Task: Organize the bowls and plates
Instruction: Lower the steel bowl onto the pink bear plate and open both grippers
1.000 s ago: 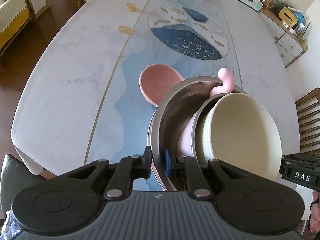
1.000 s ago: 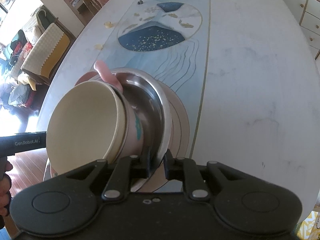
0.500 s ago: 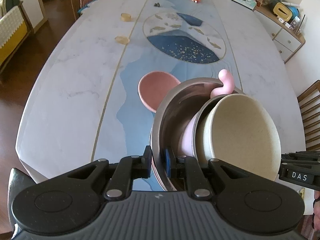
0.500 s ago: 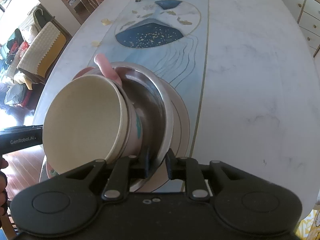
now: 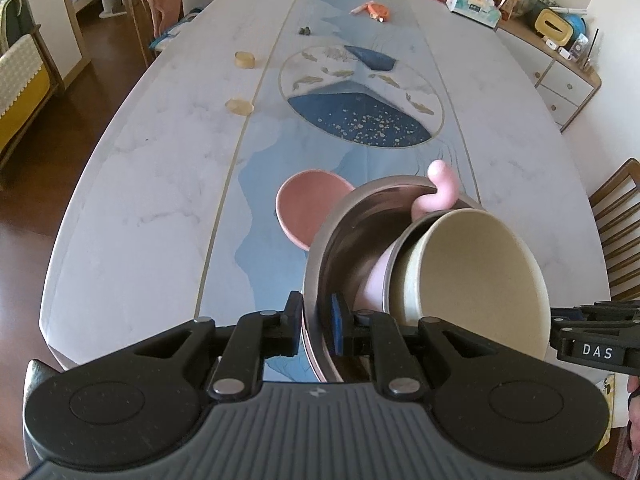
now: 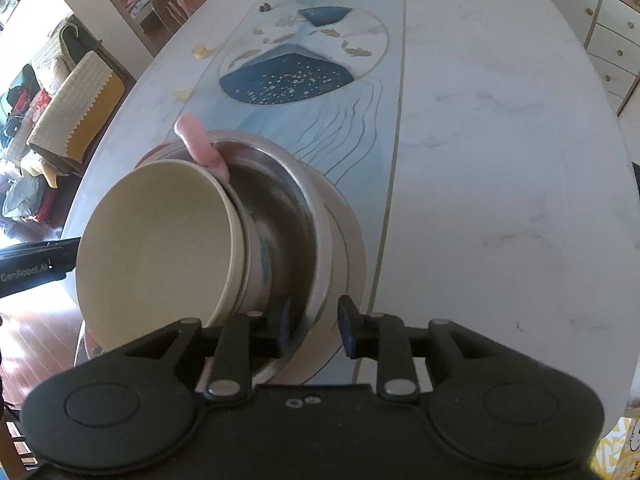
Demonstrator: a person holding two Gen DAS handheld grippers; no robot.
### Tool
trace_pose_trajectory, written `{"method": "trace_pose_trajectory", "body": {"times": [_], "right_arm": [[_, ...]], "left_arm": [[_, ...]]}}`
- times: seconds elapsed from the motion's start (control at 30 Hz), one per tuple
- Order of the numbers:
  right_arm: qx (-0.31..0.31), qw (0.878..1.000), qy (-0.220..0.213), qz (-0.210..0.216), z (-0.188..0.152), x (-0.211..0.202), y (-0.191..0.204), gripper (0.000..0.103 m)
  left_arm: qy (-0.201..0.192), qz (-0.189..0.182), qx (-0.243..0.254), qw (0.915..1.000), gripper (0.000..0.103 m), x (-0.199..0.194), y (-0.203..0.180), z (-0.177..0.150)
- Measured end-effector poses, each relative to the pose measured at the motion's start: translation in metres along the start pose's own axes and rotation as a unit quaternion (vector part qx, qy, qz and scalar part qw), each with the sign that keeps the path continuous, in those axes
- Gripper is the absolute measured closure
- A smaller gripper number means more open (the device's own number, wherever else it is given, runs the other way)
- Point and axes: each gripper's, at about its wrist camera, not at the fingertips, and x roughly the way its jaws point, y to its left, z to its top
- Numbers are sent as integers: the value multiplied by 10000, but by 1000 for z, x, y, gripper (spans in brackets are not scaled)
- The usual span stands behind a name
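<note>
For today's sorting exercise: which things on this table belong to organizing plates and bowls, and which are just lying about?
Job:
steel bowl
beige bowl
pink cup
pink bowl
plate
left gripper, shut on the steel bowl's rim
right gripper, jaws apart around that rim

Lying about:
tissue box
two coasters
orange item

This is a family dining room in a lived-in home. A long marble-look worktop with a blue painted runner fills the space, wooden chairs pulled up around it. A pale sideboard along the wall carries a tissue box and jars; a sofa with a yellow throw sits on dark wood flooring.
</note>
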Motion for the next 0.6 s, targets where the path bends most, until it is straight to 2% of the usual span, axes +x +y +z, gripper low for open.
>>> {"method": "trace_pose_trajectory", "body": {"times": [0.07, 0.27, 0.33, 0.4, 0.47, 0.6], "right_arm": [[-6, 10000, -21, 15, 0, -3, -2, 72], [-16, 9999, -158, 55, 1, -10, -6, 69], [-61, 9997, -227, 68, 0, -14, -5, 68], [-149, 9993, -317, 102, -1, -20, -4, 67], [-287, 9985, -445, 153, -3, -27, -1, 60], [-552, 9956, -735, 190, -7, -45, 4, 53]], "left_arm": [[-54, -15, 9, 10000, 74, -2, 0, -1], [-172, -48, 41, 9998, 71, -9, -2, -3], [-223, -2, 25, 9997, 66, -13, -1, -4], [-332, 148, 43, 9993, 50, -18, -2, -6], [-467, 253, 12, 9986, 44, -25, -3, -8], [-614, 287, -79, 9977, 43, -37, -4, -10]]}}
